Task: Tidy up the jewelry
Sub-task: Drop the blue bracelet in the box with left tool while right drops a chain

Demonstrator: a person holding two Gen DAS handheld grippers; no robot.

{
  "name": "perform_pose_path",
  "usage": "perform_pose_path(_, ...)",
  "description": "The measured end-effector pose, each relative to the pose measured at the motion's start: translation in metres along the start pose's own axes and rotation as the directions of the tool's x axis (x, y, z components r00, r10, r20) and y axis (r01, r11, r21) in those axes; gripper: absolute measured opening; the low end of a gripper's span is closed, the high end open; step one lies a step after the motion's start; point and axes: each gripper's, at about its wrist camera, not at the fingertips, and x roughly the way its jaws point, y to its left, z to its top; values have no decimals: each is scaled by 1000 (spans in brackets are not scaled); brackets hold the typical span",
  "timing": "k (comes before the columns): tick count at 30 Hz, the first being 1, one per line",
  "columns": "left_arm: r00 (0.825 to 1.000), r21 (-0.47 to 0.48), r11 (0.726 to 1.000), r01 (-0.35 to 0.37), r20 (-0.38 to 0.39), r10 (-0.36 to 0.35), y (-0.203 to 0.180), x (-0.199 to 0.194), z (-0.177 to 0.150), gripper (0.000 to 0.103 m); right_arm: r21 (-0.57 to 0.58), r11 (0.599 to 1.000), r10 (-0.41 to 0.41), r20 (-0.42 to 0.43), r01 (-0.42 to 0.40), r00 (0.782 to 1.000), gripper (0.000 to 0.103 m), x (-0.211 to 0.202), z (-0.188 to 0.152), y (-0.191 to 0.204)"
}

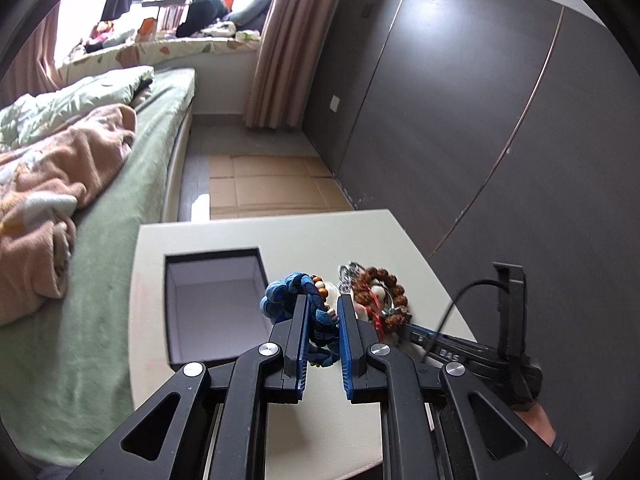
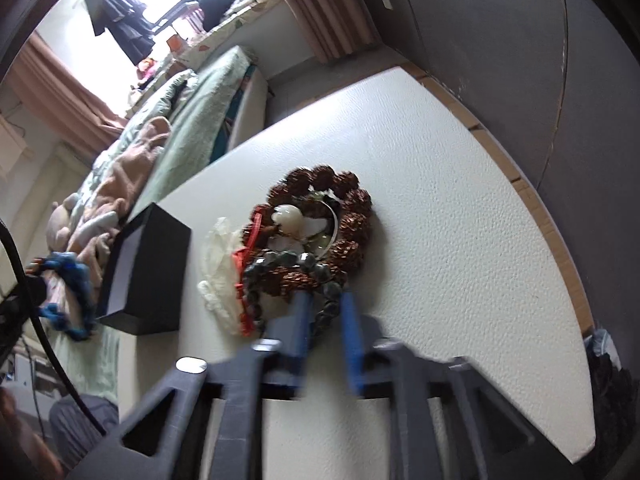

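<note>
Between your left gripper's (image 1: 323,312) blue pads hangs the blue braided cord bracelet (image 1: 298,292), pinched near its small orange and white beads, lifted off the white tabletop (image 1: 320,240) and just beside the open black box (image 1: 216,304). It is soft and light, so it droops and swings; the narrow clamp on the cord itself looks secure enough, and the knotted tassel end will trail, so judge your drop point by the hanging part, not by the pads.

Your right gripper (image 2: 324,300) is at the near edge of the jewelry pile, its fingers closed nearly together on the strand of dark faceted beads (image 2: 296,262). That view is motion-blurred, so whether the pads truly bite the strand or only bracket it is hard to say. Those beads look hard and slick, and heavier than cord; take them across the string between two beads rather than on a bead's face.

Beneath lies the brown rudraksha-seed bracelet (image 2: 344,216), rough and stiff-beaded, ringing a pale stone pendant (image 2: 286,216) and a thin metal bangle (image 2: 334,216), with red cord (image 2: 244,256) threaded through. These overlap, so expect snagging when one piece is lifted.
</note>
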Motion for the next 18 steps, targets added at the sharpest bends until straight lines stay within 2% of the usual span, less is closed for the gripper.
perform_pose_path(4, 999, 38, 999, -30, 35, 29, 15, -12, 9, 14, -2, 999, 34, 53, -34, 998, 10, -17, -1, 7)
perform_pose_path(10, 998, 45, 998, -45, 54, 43, 35, -16, 21, 14, -38, 998, 44, 129, -39, 991, 10, -49, 3, 27)
perform_pose_path(18, 999, 3, 999, -35, 5, 34, 65, -3, 42, 14, -98, 994, 65, 194, -47, 979, 10, -83, 16, 62)
